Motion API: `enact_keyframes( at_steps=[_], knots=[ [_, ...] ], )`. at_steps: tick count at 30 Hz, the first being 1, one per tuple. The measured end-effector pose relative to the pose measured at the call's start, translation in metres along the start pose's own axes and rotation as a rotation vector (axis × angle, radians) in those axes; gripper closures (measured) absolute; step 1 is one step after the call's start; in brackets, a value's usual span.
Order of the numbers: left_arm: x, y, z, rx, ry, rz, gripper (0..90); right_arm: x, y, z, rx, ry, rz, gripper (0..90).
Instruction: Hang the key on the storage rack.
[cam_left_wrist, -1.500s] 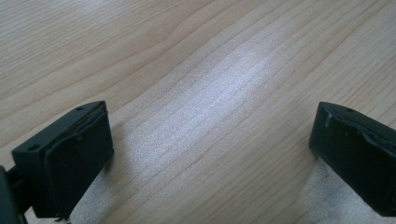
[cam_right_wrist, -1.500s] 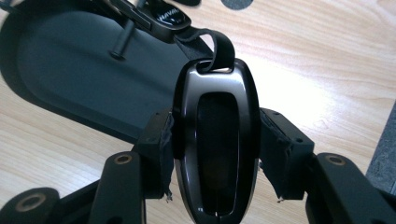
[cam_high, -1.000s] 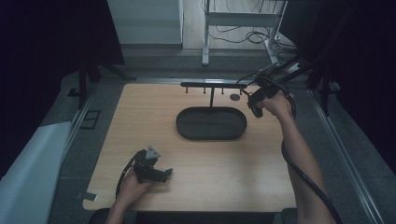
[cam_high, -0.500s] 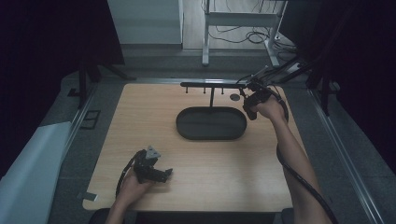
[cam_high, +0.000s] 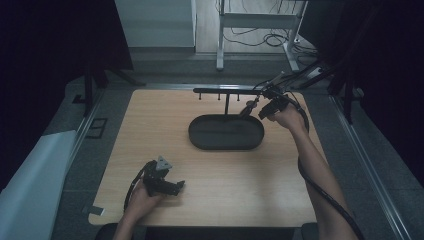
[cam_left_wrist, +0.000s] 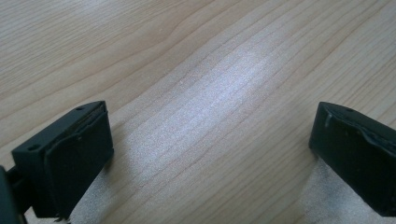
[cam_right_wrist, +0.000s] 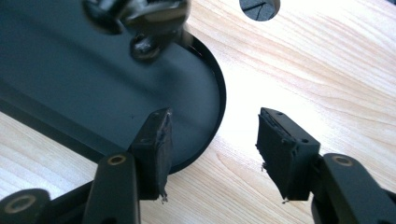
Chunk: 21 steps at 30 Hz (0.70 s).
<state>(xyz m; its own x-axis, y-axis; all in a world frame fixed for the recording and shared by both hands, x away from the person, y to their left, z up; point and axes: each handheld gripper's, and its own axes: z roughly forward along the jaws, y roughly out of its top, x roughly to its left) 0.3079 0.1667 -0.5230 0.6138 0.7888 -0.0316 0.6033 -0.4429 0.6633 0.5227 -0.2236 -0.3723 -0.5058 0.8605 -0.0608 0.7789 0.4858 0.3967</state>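
A black oval tray (cam_high: 226, 134) lies mid-table in front of a black T-shaped rack (cam_high: 227, 91) with small pegs. My right gripper (cam_high: 259, 112) hovers over the tray's far right end (cam_right_wrist: 205, 93). Its jaws have just been opening and now stand apart with nothing between them (cam_right_wrist: 212, 149). Just ahead of them, over the tray, hangs a shiny metal object (cam_right_wrist: 140, 18), blurred and cut off by the frame's top edge. My left gripper (cam_high: 175, 186) rests on the wooden table (cam_left_wrist: 205, 93) near the front left, open wide around bare wood.
A round hole (cam_right_wrist: 259, 7) is set in the tabletop beyond the tray's end. A cable trails from the right gripper along the forearm (cam_high: 320, 185). Dark curtains and a metal frame (cam_high: 260, 20) stand behind the table.
The right hand has shifted slightly left, toward the rack's post and the tray's end. The left hand has kept still.
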Motion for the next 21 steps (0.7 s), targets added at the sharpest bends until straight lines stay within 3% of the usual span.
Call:
enact_keyframes(
  at_steps=[3, 9, 21],
  knots=[
    [0.000, 0.000, 0.000, 0.000, 0.000, -0.001, 0.0, -0.002, -0.004, -0.006, -0.021, 0.035, -0.006, 39.4],
    [0.000, 0.000, 0.000, -0.001, -0.001, -0.003, 0.0, -0.001, -0.020, -0.007, -0.001, 0.083, -0.051, 29.5],
    [0.000, 0.000, 0.000, 0.001, -0.001, -0.003, 0.0, 0.002, -0.048, -0.012, -0.033, 0.093, -0.119, 13.8]
  ],
)
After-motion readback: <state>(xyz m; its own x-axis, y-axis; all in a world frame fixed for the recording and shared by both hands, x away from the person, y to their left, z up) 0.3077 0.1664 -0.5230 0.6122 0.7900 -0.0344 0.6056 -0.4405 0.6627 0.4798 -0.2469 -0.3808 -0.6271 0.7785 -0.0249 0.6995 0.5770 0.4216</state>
